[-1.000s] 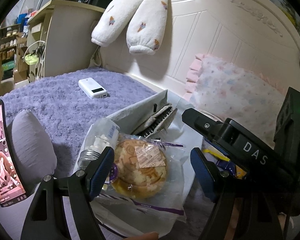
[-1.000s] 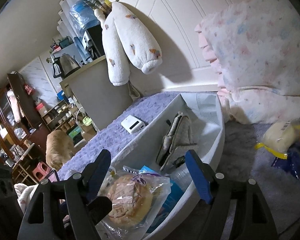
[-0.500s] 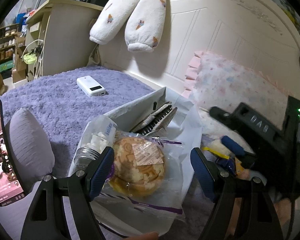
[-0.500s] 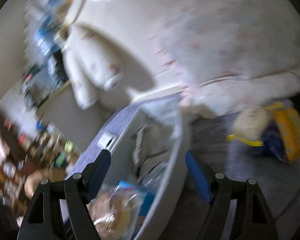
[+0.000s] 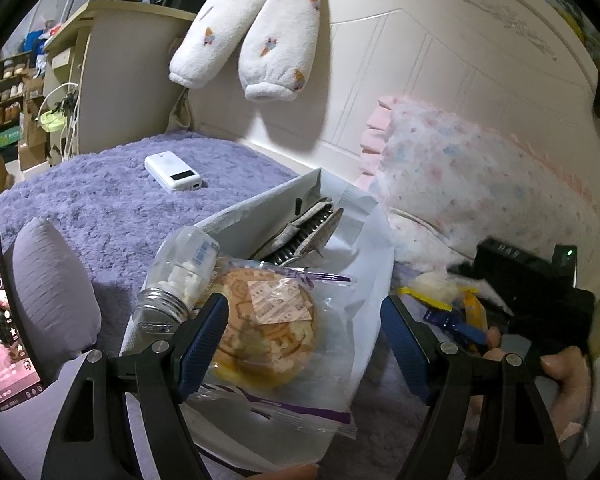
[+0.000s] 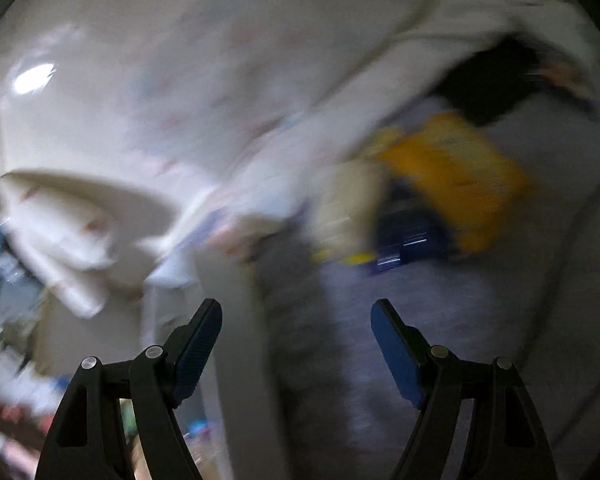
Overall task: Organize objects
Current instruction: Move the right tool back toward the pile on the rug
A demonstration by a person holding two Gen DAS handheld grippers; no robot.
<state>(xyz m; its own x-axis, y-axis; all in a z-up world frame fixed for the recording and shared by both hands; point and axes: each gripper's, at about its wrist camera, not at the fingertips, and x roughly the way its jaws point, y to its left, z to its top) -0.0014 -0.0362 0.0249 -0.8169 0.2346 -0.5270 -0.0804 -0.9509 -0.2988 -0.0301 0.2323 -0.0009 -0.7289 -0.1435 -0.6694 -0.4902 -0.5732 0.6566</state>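
Observation:
A round bread in a clear bag (image 5: 264,328) lies at the near end of a white box (image 5: 364,216) on the purple blanket. My left gripper (image 5: 302,340) stands open over it, one blue finger on each side of the bag. Also in the box are a bottle of white pieces (image 5: 180,272) and a grey brush-like item (image 5: 308,228). Right of the box lie yellow and blue snack packets (image 5: 452,308). The right wrist view is blurred: my right gripper (image 6: 296,320) is open and empty, pointing toward the pale packet (image 6: 348,208) and yellow packet (image 6: 452,168).
A white power bank (image 5: 174,171) lies on the blanket behind the box. A lit phone (image 5: 0,312) and a grey cushion (image 5: 48,292) stand at the left. A flowered pillow (image 5: 480,184) leans on the white headboard (image 5: 400,80). A hand (image 5: 560,364) holds the right gripper's black body.
My right gripper has swung right and rolled, from above the box toward the snack packets beside it. The left gripper and the things in the box have stayed put.

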